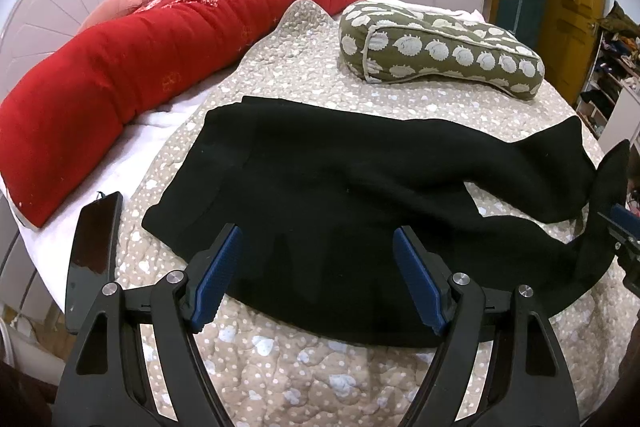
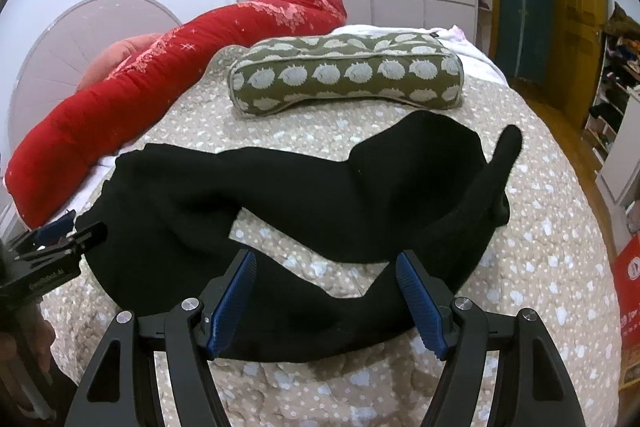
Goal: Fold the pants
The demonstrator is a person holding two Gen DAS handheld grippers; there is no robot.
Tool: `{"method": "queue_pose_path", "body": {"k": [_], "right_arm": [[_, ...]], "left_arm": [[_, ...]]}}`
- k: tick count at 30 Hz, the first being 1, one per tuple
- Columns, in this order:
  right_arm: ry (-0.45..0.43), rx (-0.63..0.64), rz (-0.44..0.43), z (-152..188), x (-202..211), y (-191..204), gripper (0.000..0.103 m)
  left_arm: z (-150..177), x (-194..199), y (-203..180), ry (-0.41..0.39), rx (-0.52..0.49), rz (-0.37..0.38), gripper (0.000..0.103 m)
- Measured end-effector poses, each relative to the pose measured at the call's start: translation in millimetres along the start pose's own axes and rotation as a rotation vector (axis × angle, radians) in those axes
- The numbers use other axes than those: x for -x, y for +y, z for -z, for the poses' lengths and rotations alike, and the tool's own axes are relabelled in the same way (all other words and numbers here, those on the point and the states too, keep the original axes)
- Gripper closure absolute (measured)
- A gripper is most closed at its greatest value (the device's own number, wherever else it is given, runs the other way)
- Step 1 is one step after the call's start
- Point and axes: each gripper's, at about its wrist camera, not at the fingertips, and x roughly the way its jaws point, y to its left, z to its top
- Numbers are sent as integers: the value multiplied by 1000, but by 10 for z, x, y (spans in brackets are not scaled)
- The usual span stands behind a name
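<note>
**Pants spread on bed, both grippers open, no grasp yet**

Left wrist: left gripper [image 1: 316, 247] hangs jaws wide, nothing held, over the waist end of the black pants [image 1: 320, 179] lying on the quilt [image 1: 280, 359]. Phone [image 1: 94, 239] sits just left of the waist; a wide sweep could knock it. Red bolster [image 1: 132, 67] behind.

Right wrist: right gripper [image 2: 326, 271] also spread, empty, above the near leg. Legs splayed apart, far cuff curled up. Risk: pinching quilt with fabric, or folding in the curl. Only this view shows the leg gap; only the left shows the phone.
</note>
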Motion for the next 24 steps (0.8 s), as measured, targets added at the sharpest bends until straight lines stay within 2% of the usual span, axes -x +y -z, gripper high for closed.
{"method": "queue_pose_path", "body": {"k": [17, 24], "right_arm": [[13, 16, -14, 47, 88, 61, 32], [83, 14, 63, 214, 43, -29, 32]], "left_arm": [[30, -12, -24, 5, 4, 11, 25], [47, -13, -51, 5, 3, 11, 25]]}}
